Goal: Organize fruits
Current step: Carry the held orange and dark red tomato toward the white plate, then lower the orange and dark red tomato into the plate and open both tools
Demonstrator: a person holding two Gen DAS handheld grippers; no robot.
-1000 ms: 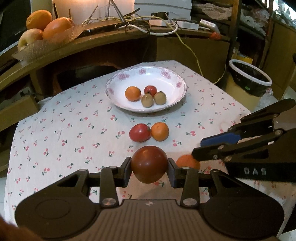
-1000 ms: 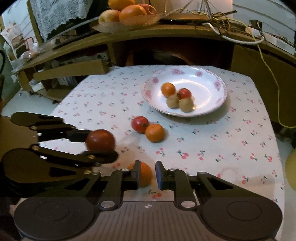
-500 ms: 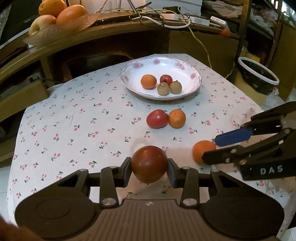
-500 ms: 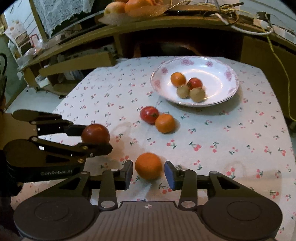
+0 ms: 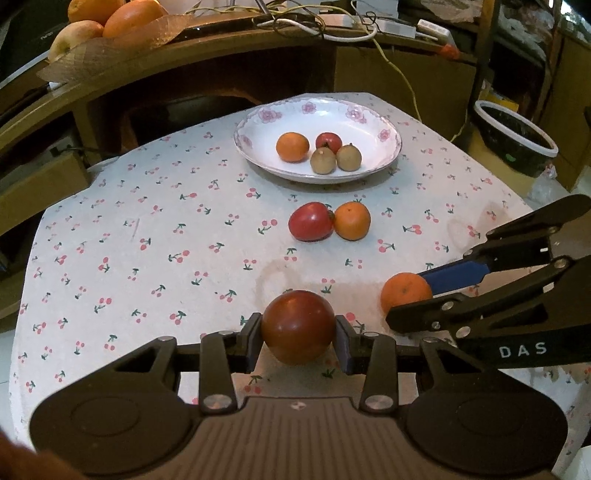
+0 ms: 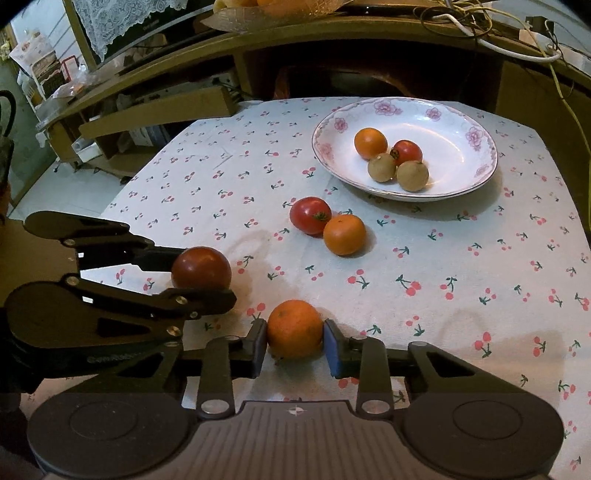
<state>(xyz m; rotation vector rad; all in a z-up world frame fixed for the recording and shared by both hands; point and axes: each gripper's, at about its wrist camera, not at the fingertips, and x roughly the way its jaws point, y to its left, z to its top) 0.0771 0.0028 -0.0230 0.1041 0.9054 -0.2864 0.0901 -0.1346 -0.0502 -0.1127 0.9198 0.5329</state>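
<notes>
A dark red tomato (image 5: 297, 326) is pinched between the pads of my left gripper (image 5: 297, 336), just above the cherry-print cloth. My right gripper (image 6: 294, 343) is shut on an orange (image 6: 294, 328) at the table's near side; both pads touch it. From the left wrist view the right gripper (image 5: 406, 297) and its orange (image 5: 404, 293) sit to the right. The white flowered plate (image 5: 365, 125) at the far side holds an orange, a small tomato and two brown round fruits. A red tomato (image 5: 310, 221) and an orange (image 5: 352, 220) lie touching on the cloth before the plate.
A curved wooden desk stands behind the table, with a fruit basket (image 5: 110, 26) and cables on top. A white-rimmed bin (image 5: 517, 140) stands on the floor to the right. The table's left edge drops to a tiled floor (image 6: 74, 184).
My right gripper's jaws, open around the orange half a second ago, have closed onto it. The left gripper still holds the dark tomato and has moved a little to the left.
</notes>
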